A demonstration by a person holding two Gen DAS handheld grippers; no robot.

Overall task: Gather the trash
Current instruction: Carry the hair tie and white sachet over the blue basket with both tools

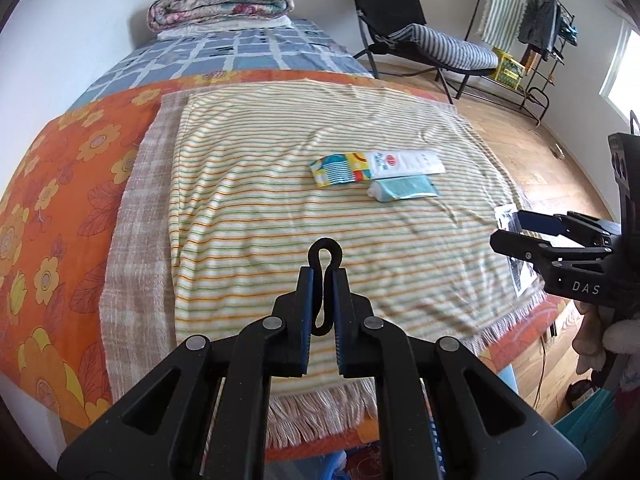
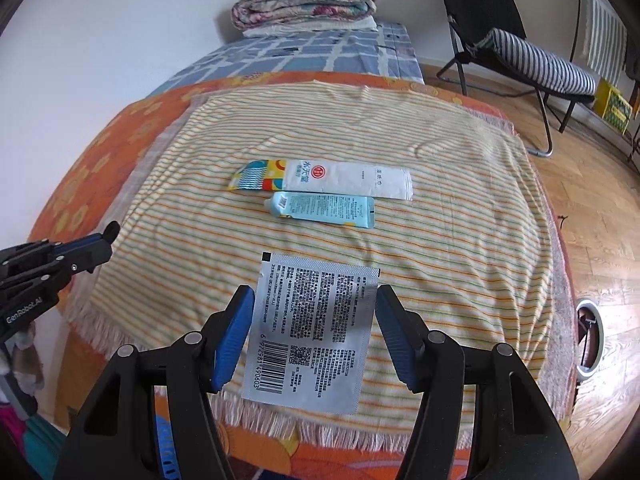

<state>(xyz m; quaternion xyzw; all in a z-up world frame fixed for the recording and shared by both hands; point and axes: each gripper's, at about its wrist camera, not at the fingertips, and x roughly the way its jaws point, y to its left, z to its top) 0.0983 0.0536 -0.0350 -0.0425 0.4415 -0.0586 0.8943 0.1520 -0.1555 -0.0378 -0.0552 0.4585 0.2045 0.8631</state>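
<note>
Silver sachet between my right claw's spread fingers.

My right claw (image 2: pixel 314 334) straddles the silver sachet (image 2: pixel 310 332) near the bed's near edge; left claw (image 1: pixel 323 300) pinches a black loop (image 1: pixel 324 280); white wrapper (image 2: pixel 324 180) and blue tube (image 2: pixel 322 209) lie mid-towel (image 2: pixel 440 240).

Bright daylight, sharp focus, strong fisheye bending at edges.

Bare striped towel (image 2: pixel 460 240) surrounds 2 touching packets: white wipes sachet (image 2: pixel 340 180), teal tube (image 2: pixel 320 208).
</note>
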